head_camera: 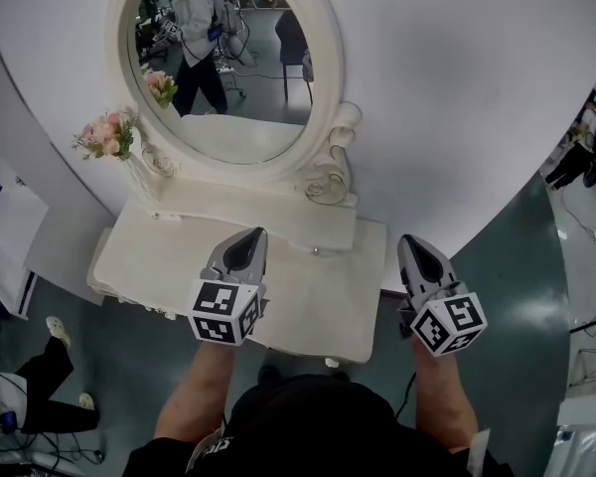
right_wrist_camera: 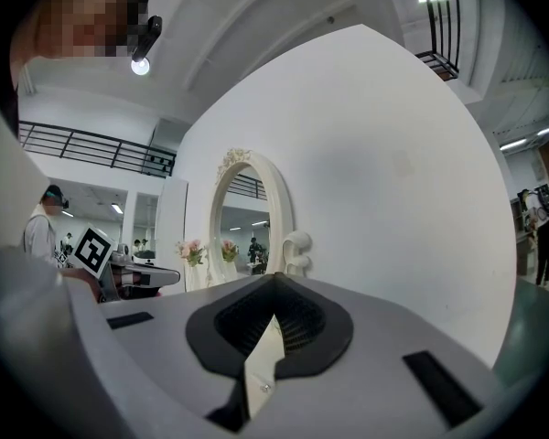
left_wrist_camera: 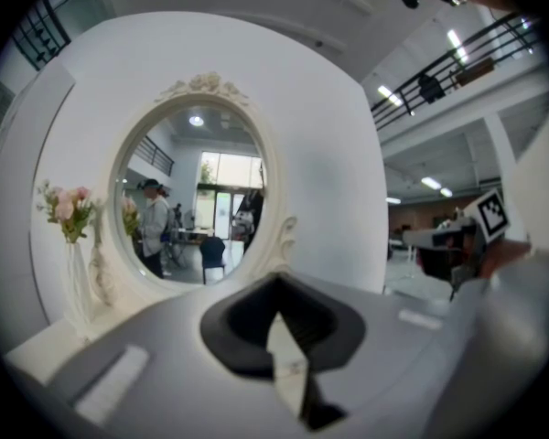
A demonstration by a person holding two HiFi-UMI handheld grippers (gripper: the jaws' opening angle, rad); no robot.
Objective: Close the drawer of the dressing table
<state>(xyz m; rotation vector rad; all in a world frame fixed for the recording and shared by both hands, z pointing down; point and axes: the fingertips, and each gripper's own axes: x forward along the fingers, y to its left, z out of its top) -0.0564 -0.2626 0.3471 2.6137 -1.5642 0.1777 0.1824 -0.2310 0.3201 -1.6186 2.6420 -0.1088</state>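
Gripping nothing, the left gripper (head_camera: 250,237) and right gripper (head_camera: 410,239) both had their jaws pressed together. Each was a grey moulded plastic shell with ribbed black pads and a marker cube (head_camera: 223,312) at the rear, bare forearms behind. The left gripper hung over the dressing table (head_camera: 149,258), which had a cream-white matte top and a wavy front edge. The right gripper hung off the table's right end, above dark teal floor (head_camera: 521,296).

The drawer (head_camera: 298,238) read as the low tier under the mirror, with a small round knob (head_camera: 315,251) on its front. It looked flush, not certain. In the head view it lay just past the left fingers (head_camera: 240,256), apart from them, and well left of the right ones.

Beyond stood an oval mirror (head_camera: 228,78) with glossy glass in a carved cream frame with scrolls. Pink flowers (head_camera: 106,133) stood in a slim white vase (head_camera: 139,179) at the left. A smooth white curved wall (head_camera: 457,87) rose behind.
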